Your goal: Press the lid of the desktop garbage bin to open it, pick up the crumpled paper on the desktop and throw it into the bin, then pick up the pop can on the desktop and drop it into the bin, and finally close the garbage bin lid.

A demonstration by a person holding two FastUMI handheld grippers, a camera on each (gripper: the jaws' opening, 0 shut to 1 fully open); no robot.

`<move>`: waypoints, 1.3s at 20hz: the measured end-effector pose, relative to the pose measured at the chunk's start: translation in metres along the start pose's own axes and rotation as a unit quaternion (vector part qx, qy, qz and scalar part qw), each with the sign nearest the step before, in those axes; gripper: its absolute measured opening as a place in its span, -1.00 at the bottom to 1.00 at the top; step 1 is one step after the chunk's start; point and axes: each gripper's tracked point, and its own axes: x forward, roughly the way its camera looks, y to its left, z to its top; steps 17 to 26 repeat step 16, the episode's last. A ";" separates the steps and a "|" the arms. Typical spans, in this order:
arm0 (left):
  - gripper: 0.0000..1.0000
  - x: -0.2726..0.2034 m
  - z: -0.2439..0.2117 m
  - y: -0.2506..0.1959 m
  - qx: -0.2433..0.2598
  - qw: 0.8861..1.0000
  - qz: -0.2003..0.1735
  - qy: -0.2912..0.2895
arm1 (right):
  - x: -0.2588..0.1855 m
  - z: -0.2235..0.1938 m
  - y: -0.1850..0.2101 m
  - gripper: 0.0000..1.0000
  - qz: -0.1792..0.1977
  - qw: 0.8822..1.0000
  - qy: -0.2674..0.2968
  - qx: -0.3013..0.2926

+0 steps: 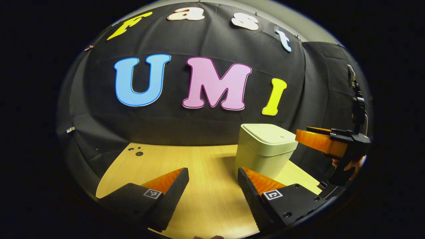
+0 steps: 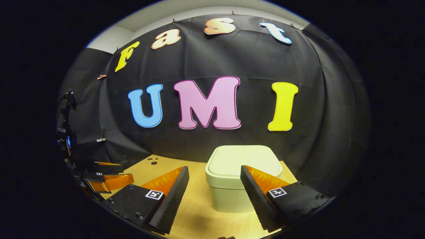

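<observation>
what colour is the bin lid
Pale cream, off-white, same as the bin; the lid shows best in the right gripper view.

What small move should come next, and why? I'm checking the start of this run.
Probably lower the right gripper onto the bin's lid and press. The lid lies shut, the bin stands just ahead, both grippers are open and hold nothing, and the left gripper sits off to one side.
</observation>
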 end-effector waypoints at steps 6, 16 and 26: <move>0.89 -0.002 0.000 -0.001 0.003 1.000 0.001 0.000 | -0.015 -0.019 0.012 0.96 0.007 1.000 0.022 -0.002; 0.90 -0.007 -0.004 0.000 0.002 1.000 0.000 0.003 | -0.024 -0.030 0.022 0.95 0.010 0.999 0.036 0.003; 0.90 -0.007 -0.004 0.000 0.002 1.000 0.000 0.003 | -0.024 -0.030 0.022 0.95 0.010 0.999 0.036 0.003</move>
